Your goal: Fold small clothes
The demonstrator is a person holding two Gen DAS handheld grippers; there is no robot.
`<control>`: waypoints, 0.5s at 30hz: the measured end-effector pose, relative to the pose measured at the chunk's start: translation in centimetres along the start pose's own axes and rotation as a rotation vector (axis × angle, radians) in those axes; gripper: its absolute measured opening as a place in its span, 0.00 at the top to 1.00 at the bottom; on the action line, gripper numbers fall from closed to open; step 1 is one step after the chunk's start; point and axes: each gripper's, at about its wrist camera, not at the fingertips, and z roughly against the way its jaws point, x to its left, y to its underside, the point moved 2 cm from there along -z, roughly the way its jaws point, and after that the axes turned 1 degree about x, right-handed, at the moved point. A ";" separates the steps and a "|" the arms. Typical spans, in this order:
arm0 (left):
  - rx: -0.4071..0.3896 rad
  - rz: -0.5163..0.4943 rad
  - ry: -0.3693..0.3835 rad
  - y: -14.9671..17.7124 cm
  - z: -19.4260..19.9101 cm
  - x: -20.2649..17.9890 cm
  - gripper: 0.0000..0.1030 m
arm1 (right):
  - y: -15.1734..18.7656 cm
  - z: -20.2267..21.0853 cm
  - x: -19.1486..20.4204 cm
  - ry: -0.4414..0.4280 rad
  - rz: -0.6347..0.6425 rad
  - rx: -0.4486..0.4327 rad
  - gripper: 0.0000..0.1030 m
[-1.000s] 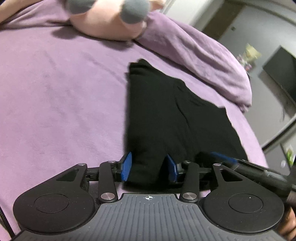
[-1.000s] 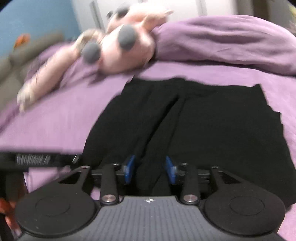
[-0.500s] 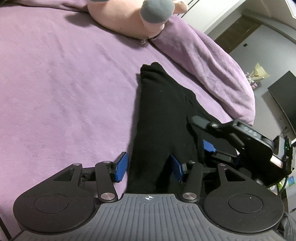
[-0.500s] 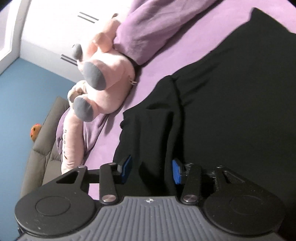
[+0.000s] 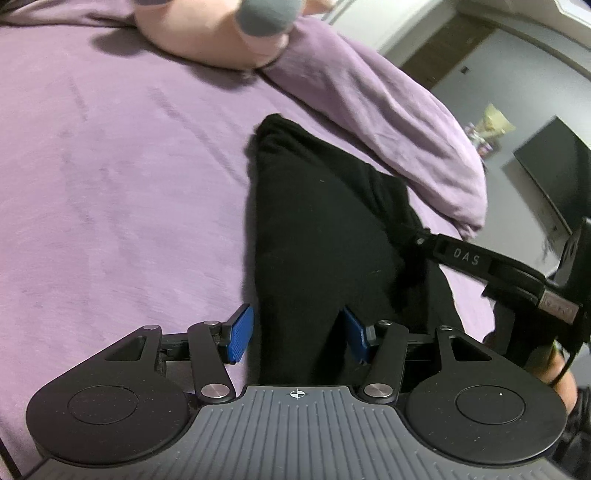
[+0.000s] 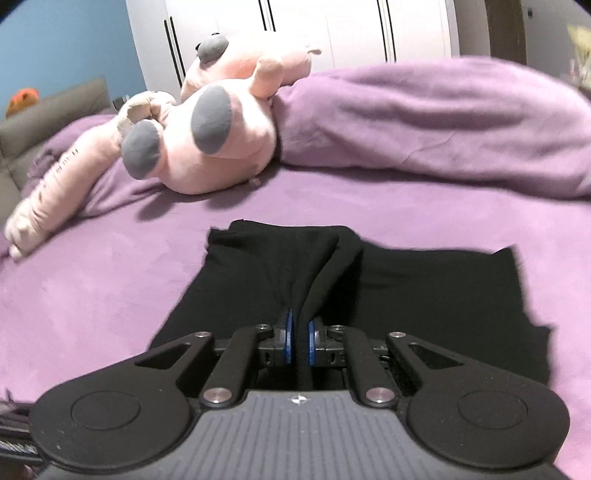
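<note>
right claw (image 6: 299,341): blue pads have just been closing, now pinching a raised ridge of the black garment (image 6: 388,280) between them. fabric pulls up from the pinch into a fold line running away from the camera. left claw (image 5: 298,334): pads have just been opening, now spread wide, the near end of the garment (image 5: 317,236) lying between them; whether the pads touch the cloth, cannot tell. in the left wrist view the right claw's black body comes in from the right edge, over the garment's right side, a hand (image 5: 563,384) partly visible behind it.

garment lies on the purple bed cover (image 6: 92,280), mostly flat, right part spread wider. beyond it a bunched purple duvet (image 6: 424,125) along the far side, apart from the cloth. pink plush toy (image 6: 207,136) with grey patches rests against the duvet's left end. white wardrobe doors (image 6: 314,29) behind, blue wall at far left.
</note>
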 end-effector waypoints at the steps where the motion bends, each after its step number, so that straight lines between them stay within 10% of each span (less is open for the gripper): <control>1: 0.005 -0.013 0.002 0.1 -0.1 -0.4 0.43 | 0.0 0.5 -0.6 0.029 0.012 -0.004 0.93; 8: 0.072 -0.098 0.022 1.6 -1.5 -2.6 0.42 | 1.8 1.7 -6.2 0.239 -0.008 0.053 0.93; 15: 0.101 -0.168 0.010 2.9 -2.1 -3.6 0.41 | 4.4 3.3 -10.7 -0.001 -0.333 0.062 0.69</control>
